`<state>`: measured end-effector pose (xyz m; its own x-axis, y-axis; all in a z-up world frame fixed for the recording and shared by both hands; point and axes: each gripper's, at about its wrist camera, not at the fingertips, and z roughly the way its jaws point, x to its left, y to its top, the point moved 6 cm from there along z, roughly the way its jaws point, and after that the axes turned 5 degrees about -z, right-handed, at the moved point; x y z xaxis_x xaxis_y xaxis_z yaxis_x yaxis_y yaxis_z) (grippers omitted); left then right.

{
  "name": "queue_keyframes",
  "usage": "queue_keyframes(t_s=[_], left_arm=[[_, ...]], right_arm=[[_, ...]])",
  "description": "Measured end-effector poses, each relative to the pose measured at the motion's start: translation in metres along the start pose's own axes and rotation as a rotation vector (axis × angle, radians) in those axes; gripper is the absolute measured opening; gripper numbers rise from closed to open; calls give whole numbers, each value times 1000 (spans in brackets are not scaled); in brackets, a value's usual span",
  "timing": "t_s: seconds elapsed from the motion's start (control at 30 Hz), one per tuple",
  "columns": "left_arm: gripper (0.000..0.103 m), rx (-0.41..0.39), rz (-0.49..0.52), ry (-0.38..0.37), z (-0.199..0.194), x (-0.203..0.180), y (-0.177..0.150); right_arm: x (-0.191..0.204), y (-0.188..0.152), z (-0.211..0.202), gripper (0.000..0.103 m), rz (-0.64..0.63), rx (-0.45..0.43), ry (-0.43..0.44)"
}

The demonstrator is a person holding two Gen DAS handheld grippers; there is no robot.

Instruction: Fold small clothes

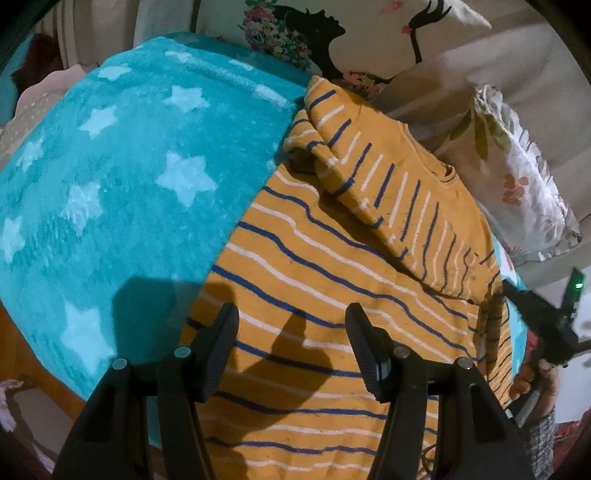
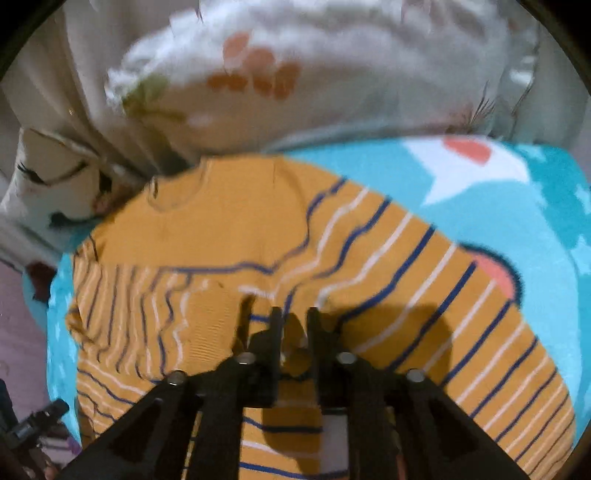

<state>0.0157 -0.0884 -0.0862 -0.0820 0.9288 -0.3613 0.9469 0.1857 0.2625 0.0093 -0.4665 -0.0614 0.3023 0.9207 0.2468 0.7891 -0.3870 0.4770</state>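
Observation:
A small yellow sweater with blue and white stripes point(image 1: 332, 280) lies on a teal star blanket point(image 1: 122, 173). One sleeve point(image 1: 373, 166) is folded across its chest. My left gripper point(image 1: 291, 332) is open and empty, hovering over the sweater's lower body. My right gripper point(image 2: 293, 332) is shut on a pinch of the sweater's fabric point(image 2: 295, 343) near a sleeve, which bunches the stripes around it point(image 2: 207, 295). The right gripper also shows at the right edge of the left wrist view point(image 1: 546, 317), with a sleeve hanging from it.
Floral pillows point(image 1: 517, 177) point(image 2: 295, 74) lie behind the sweater's neckline. A printed cushion point(image 1: 332, 33) stands at the back. The blanket point(image 2: 498, 206) continues right of the sweater. The bed's edge drops off at lower left point(image 1: 22, 354).

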Motion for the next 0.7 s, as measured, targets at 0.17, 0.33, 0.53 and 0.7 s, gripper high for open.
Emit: queue_keyframes(t_s=[0.17,0.33,0.53,0.7], left_arm=[[59,-12,21,-60,8,-4,43],[59,8,-31,-192,33,-21,100],[8,91,-65,-129,63,-12,119],[8,103,-65,-146,62,-5,104]], right_arm=[[61,15,-17,34,-98,-54,79],[148,19,-11,42,-231,-26,159],[239,38,8,44,-401,-14,142],[304,47,47,48,-505,25,163]])
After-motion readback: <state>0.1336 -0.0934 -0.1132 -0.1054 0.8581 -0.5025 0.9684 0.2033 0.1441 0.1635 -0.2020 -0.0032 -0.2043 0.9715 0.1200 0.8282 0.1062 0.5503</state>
